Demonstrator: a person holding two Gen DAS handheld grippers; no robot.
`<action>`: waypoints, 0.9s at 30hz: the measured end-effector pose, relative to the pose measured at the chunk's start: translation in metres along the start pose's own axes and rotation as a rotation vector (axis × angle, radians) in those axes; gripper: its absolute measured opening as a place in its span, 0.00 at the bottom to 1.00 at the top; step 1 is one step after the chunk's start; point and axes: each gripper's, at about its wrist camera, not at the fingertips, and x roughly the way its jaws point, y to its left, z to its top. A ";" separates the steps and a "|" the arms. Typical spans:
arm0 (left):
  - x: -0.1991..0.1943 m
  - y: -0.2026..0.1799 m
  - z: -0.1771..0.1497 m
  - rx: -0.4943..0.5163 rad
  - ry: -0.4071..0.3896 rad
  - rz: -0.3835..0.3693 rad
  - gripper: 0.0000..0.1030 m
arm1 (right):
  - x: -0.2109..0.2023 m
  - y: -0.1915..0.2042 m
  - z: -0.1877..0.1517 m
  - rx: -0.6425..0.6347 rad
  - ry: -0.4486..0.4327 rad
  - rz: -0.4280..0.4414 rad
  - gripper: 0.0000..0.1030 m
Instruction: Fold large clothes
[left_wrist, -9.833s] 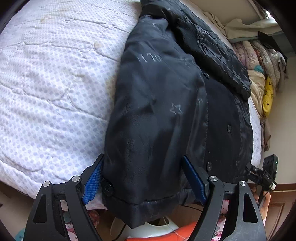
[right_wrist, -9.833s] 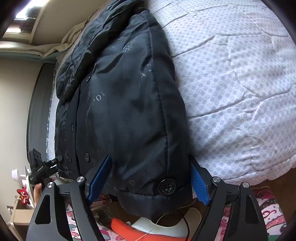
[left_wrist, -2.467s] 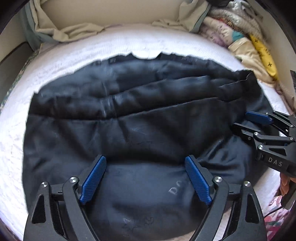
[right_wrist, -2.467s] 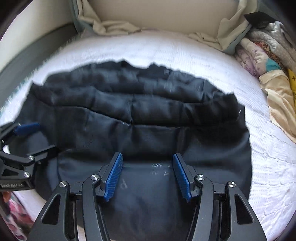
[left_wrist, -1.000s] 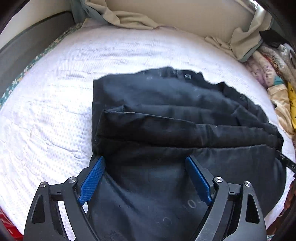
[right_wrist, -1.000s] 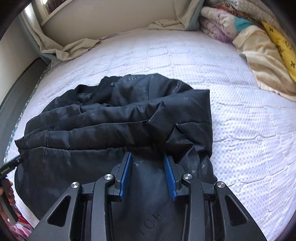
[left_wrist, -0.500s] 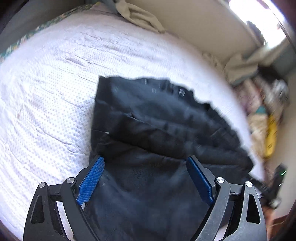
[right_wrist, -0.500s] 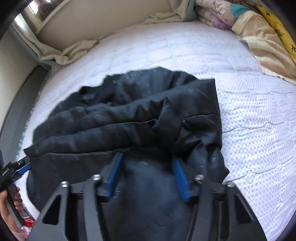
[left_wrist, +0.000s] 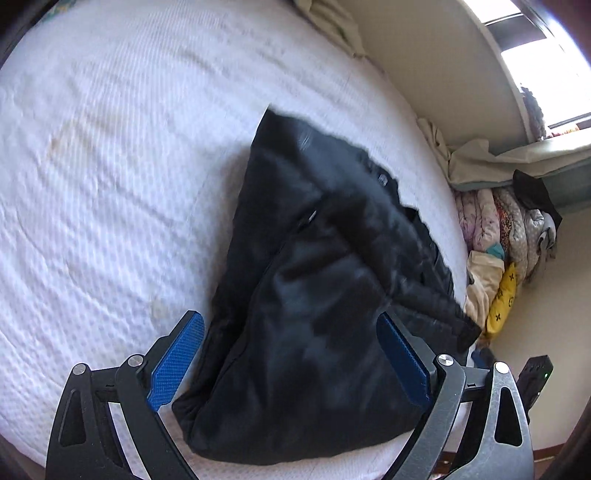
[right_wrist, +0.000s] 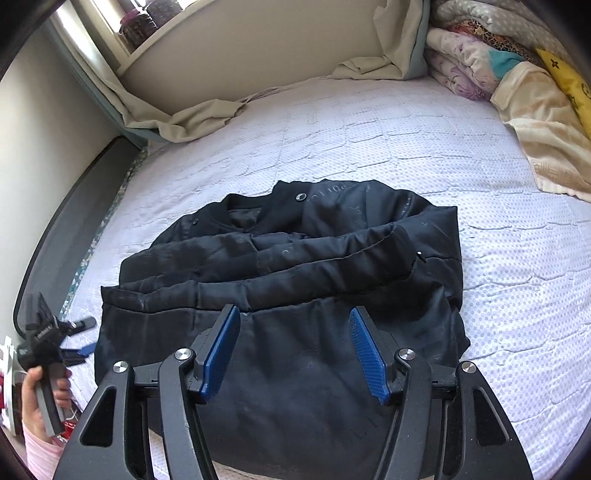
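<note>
While the folded black jacket (right_wrist: 295, 295) lies on the white quilted bedspread (right_wrist: 406, 147), the left gripper (left_wrist: 291, 365) and right gripper (right_wrist: 295, 350) hover above it, jaws opening, gripping nothing.

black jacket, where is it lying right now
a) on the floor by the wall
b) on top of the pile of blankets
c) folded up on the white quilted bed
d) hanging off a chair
c: the black jacket lies folded in layers on the white quilted bed, apart from the pile of blankets at the bed's far corner.
</note>
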 end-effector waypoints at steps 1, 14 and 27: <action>0.003 0.005 -0.002 -0.010 0.017 -0.005 0.93 | 0.000 0.000 0.000 0.001 0.001 0.004 0.58; 0.023 0.039 -0.033 -0.191 0.064 -0.112 0.98 | -0.008 -0.002 -0.002 0.012 -0.008 0.019 0.58; 0.043 0.036 -0.051 -0.287 -0.012 -0.217 0.50 | 0.003 0.011 -0.014 -0.045 0.030 0.013 0.58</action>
